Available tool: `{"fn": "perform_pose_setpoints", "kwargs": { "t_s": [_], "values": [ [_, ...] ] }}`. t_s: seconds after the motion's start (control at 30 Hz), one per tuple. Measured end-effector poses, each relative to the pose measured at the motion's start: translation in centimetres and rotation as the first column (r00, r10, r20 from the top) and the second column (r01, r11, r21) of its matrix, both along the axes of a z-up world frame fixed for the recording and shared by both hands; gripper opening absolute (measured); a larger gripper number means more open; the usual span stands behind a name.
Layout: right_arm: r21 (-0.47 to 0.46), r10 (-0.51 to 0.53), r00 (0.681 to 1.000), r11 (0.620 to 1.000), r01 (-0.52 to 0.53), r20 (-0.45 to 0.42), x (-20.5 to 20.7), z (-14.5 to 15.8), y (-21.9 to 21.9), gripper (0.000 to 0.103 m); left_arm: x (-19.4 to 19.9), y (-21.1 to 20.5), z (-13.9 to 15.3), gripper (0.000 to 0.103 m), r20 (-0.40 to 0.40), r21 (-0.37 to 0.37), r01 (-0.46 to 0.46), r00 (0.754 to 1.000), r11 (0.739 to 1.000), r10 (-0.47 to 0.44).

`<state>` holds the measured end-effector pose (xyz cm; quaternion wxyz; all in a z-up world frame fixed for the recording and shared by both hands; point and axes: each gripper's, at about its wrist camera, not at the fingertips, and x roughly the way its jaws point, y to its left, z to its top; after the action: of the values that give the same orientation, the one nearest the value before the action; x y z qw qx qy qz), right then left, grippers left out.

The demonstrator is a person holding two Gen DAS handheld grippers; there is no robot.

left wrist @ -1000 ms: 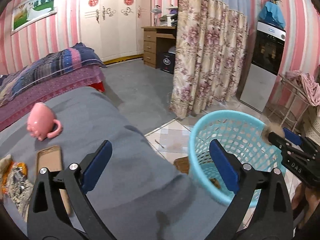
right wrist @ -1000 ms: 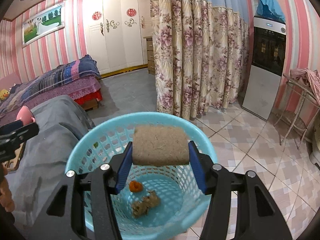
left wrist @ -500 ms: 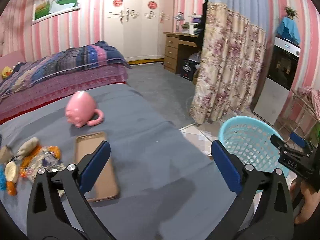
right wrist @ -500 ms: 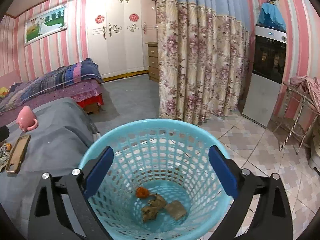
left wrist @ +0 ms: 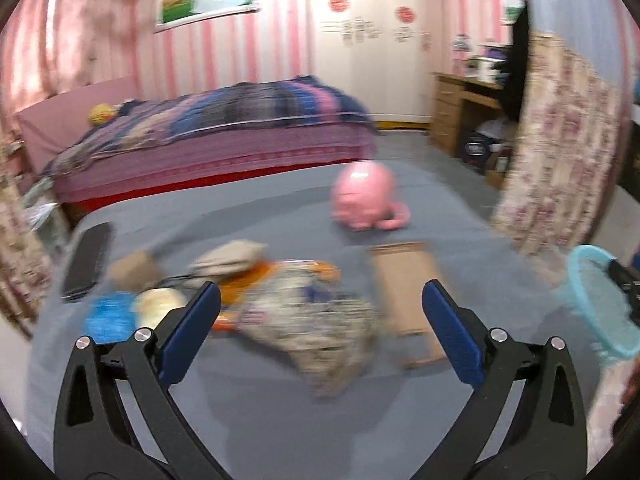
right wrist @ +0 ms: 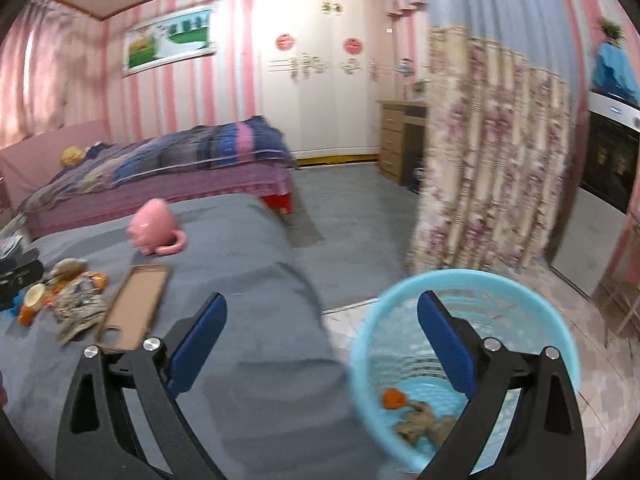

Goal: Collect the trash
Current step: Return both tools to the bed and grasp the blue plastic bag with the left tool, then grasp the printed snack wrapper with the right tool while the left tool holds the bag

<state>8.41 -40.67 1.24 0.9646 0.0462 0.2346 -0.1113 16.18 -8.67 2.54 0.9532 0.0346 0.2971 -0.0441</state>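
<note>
The left gripper [left wrist: 318,322] is spread wide and empty over the grey bed [left wrist: 280,412], with the blurred trash pile [left wrist: 256,296] at its 11 o'clock. The right gripper [right wrist: 322,334] also gapes empty; the blue basket [right wrist: 560,320], holding scraps [right wrist: 420,426], sits at its 4 o'clock.

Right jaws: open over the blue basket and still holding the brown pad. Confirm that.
Not quite. The right gripper is open over the edge of the basket, but it holds nothing. The right wrist view shows an empty gap between the jaws, with brown scraps lying in the basket bottom.
</note>
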Motion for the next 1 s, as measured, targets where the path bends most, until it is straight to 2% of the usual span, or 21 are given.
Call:
{"fn": "perform_pose_setpoints", "kwargs": {
  "t_s": [0.07, 0.13, 0.2, 0.33, 0.43, 0.53, 0.63, 0.7, 0.77, 0.83, 0.9, 1.0],
  "values": [
    [-0.002, 0.041, 0.999, 0.999, -0.041, -0.007, 0.8, 0.0, 2.1, 0.094, 0.6, 3.3, -0.3, 0.097, -0.009, 0.014, -0.067, 0.998, 0.998, 0.067],
    [-0.006, 0.07, 0.997, 0.998, -0.07, -0.015, 1.4, -0.1, 3.7, 0.094, 0.9, 6.3, -0.6, 0.097, -0.026, -0.01, -0.118, 0.993, 0.993, 0.118],
    [-0.001, 0.109, 0.994, 0.994, -0.109, -0.027, 2.4, -0.2, 5.5, 0.094, 1.3, 8.6, -1.0, 0.097, -0.05, -0.024, -0.146, 0.988, 0.989, 0.145],
    [0.0, 0.184, 0.982, 0.983, -0.184, -0.049, 3.9, -0.4, 8.7, 0.094, 1.2, 12.6, -2.5, 0.097, -0.065, 0.004, -0.204, 0.977, 0.979, 0.204],
    [-0.004, 0.233, 0.969, 0.972, -0.234, -0.075, 5.1, -1.1, 11.1, 0.094, 1.8, 16.1, -3.9, 0.097, -0.131, -0.052, -0.249, 0.962, 0.967, 0.24],
    [-0.013, 0.261, 0.96, 0.965, -0.263, -0.098, 5.9, -1.8, 12.8, 0.094, 2.4, 18.1, -4.6, 0.097, -0.17, -0.092, -0.3, 0.944, 0.95, 0.282],
    [-0.026, 0.287, 0.95, 0.956, -0.292, -0.122, 6.6, -2.5, 14.3, 0.094, 3.0, 19.1, -5.4, 0.097, -0.198, -0.145, -0.317, 0.937, 0.937, 0.286],
    [-0.034, 0.293, 0.947, 0.953, -0.3, -0.134, 6.8, -2.9, 14.8, 0.094, 3.6, 19.3, -5.7, 0.089, -0.208, -0.155, -0.321, 0.935, 0.934, 0.286],
    [-0.036, 0.296, 0.944, 0.952, -0.304, -0.144, 7.0, -3.0, 15.2, 0.094, 3.9, 19.4, -5.8, 0.058, -0.217, -0.161, -0.31, 0.937, 0.937, 0.273],
    [-0.034, 0.299, 0.943, 0.951, -0.307, -0.147, 7.1, -3.1, 15.4, 0.094, 3.7, 19.6, -5.7, 0.04, -0.224, -0.21, -0.296, 0.942, 0.932, 0.249],
    [-0.032, 0.303, 0.941, 0.95, -0.311, -0.148, 7.2, -3.0, 15.8, 0.094, 3.3, 19.6, -4.9, 0.034, -0.194, -0.216, -0.296, 0.947, 0.93, 0.257],
    [-0.021, 0.322, 0.935, 0.944, -0.328, -0.146, 7.7, -2.9, 16.9, 0.094, 2.3, 19.3, -3.5, 0.033, -0.131, -0.188, -0.306, 0.95, 0.933, 0.285]
  ]
}}
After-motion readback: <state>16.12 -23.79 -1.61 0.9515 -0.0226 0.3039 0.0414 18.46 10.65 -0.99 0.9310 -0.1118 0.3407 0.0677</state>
